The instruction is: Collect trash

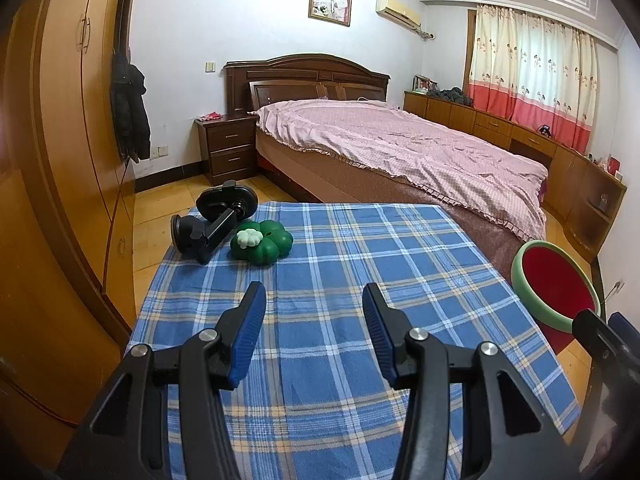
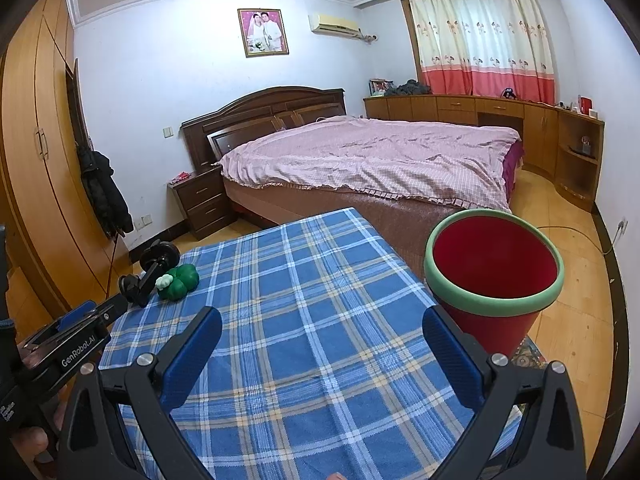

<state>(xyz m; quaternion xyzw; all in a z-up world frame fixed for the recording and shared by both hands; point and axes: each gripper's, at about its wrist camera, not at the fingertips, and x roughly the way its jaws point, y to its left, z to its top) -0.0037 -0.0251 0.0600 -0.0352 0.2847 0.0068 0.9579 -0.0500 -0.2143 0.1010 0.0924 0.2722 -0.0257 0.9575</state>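
The left gripper hangs low over the near half of a table covered with a blue checked cloth, its fingers pointing forward toward the bed and roughly level with the table top. Its jaws stand wide apart with nothing between the blue pads. The right gripper sits at a similar height over the right near part of the same cloth, also aimed toward the bed, and its jaws are spread wide and hold nothing. From the right wrist view the left gripper's body shows at the lower left edge, just beside the table's left side, so the two tools are side by side and apart. At the far left corner of the cloth lie a green clover-shaped toy with a small white flower piece on top, and a black suction mount touching or just beside it on the left; both are well ahead of the left gripper's fingertips. A red bin with a pale green rim stands off the table's right edge, just beside the right gripper's right finger. A wooden wardrobe runs along the left wall.
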